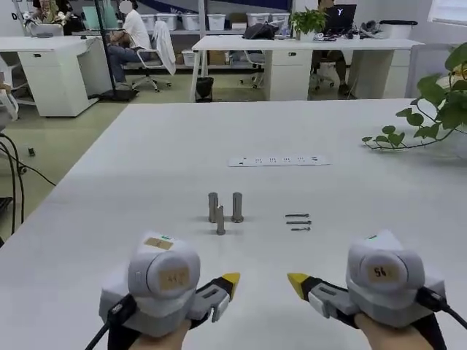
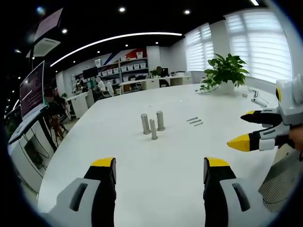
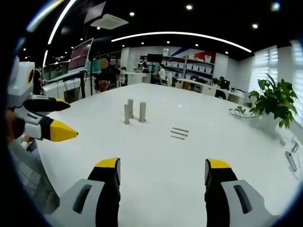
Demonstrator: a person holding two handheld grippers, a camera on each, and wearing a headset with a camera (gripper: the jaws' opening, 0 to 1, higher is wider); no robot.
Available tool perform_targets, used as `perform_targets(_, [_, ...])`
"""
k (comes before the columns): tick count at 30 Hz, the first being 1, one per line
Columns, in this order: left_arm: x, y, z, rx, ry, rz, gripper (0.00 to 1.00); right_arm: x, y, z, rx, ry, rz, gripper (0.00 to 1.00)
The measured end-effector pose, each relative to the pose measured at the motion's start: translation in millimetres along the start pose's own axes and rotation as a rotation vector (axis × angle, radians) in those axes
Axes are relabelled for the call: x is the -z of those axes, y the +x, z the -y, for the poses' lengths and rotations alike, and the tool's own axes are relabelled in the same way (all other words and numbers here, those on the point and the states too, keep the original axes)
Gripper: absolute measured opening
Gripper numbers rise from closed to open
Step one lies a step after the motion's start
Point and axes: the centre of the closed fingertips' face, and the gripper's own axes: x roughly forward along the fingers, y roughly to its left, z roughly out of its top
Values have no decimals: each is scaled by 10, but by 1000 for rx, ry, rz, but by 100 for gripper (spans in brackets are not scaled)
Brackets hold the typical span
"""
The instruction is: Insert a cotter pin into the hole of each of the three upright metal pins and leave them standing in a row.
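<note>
Work on the job looked like it had not started yet. Three metal pins (image 1: 237,206) stood upright near the middle of the white surface (image 1: 131,189). They were close together in a small bunch and not in a row: two stood side by side on the far side, and the third stood a little nearer, between them. Three cotter pins (image 1: 298,222) lay flat on the surface to the right of the metal pins, apart from them, one behind the other. None of them was in a claw. None looked to be pushed into a metal pin, though the holes were too small to see. The left claw (image 1: 223,292) hung over the near left part of the surface, and in the left gripper view its two yellow-tipped jaws stood wide open with nothing between them. The right claw (image 1: 306,293) hung over the near right part, and in the right gripper view it was wide open and empty too. Both claws were well apart from the pins, on the near side of them. So I judged that all three cotter pins had to be picked up and put in, one for each metal pin, and the metal pins had to end up standing in a line. The right claw was on the same side as the cotter pins, so it seemed the handy one to reach for the first.
</note>
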Motion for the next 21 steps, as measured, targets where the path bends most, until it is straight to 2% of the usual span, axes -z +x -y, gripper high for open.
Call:
perform_targets(10, [14, -54, 66, 6, -2, 4, 73, 18, -77, 40, 9, 8, 5, 68])
perform_targets(21, [-21, -105, 93, 5, 0, 22, 73, -14, -123, 36, 2, 17, 27, 68])
